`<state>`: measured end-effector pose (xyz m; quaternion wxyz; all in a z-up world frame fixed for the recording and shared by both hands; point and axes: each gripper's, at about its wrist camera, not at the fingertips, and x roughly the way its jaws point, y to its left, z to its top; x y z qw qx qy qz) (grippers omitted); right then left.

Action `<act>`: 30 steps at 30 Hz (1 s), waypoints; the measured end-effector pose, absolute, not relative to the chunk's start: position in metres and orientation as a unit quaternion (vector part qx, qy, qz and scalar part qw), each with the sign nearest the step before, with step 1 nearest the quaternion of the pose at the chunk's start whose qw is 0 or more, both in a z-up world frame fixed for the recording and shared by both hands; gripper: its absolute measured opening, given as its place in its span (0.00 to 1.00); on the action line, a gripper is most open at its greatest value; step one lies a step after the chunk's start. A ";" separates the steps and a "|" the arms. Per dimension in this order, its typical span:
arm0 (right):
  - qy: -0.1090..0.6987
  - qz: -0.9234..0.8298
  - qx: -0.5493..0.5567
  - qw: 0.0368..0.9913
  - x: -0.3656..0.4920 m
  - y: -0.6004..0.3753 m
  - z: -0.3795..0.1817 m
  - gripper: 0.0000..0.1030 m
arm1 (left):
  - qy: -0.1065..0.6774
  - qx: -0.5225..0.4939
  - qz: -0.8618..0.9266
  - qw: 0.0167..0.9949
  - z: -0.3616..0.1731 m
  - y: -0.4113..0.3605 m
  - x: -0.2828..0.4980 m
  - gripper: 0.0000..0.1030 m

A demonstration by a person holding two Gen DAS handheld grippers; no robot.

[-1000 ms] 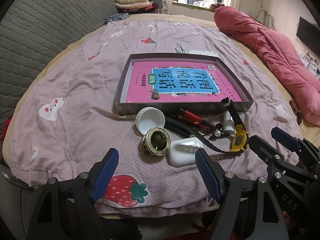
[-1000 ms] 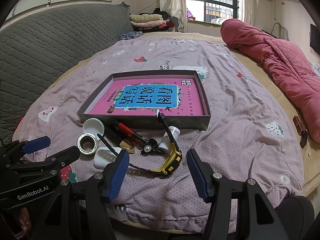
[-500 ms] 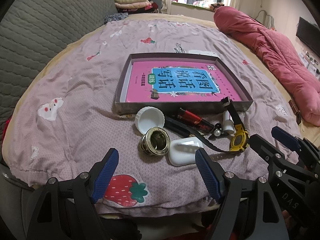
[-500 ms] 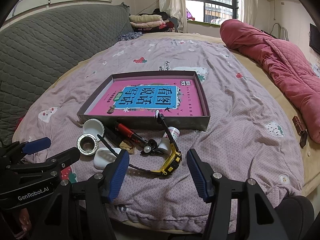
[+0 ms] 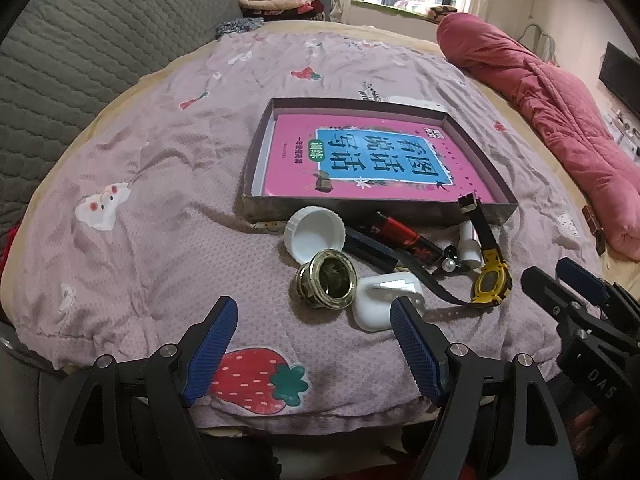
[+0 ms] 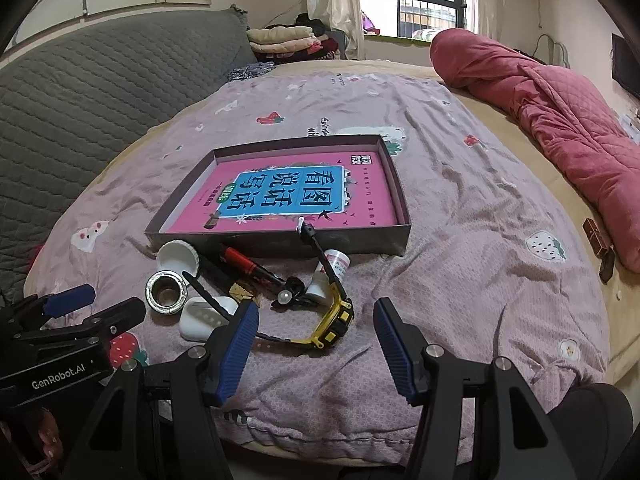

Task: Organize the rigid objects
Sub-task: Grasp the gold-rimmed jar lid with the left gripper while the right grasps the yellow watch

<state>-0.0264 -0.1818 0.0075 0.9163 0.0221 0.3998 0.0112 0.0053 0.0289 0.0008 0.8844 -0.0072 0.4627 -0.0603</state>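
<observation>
The small rigid things lie in a loose heap on the lilac strawberry-print bedspread (image 5: 152, 184), just in front of the near wall of the shallow dark cardboard box (image 6: 280, 238) that holds a pink book with a blue title panel (image 5: 372, 160): a yellow-cased wristwatch with a black strap (image 6: 334, 320), a white earbud case (image 5: 384, 300), an open round brass-coloured tin (image 5: 328, 280), an upturned white plastic cap (image 5: 316, 232), a red-and-black pen-like stick (image 5: 404, 236) and a small white tube (image 6: 332, 264). Over the last second almost nothing has changed; the heap sits as it did, none of it in the box, and my view has only crept a touch closer. I take that to mean the sorting has not begun and I am lining up a first pick. My right tongs (image 6: 316, 340) hover low with their blue pads spread wide and empty, the watch between them and just ahead. My left tongs (image 5: 314, 340) are equally wide and empty, aimed at the tin and the earbud case. A rolled red quilt (image 5: 560, 120) lies well apart on the right.
</observation>
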 end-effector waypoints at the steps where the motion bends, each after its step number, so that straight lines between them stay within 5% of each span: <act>1: 0.400 0.011 0.022 0.916 -0.026 -0.182 0.008 0.58 | 0.462 -0.009 -0.058 0.885 0.000 0.031 0.005 0.78; 30: 0.423 0.007 0.049 0.905 -0.016 -0.195 -0.010 0.58 | 0.483 -0.032 -0.018 0.875 -0.023 0.046 0.040 0.78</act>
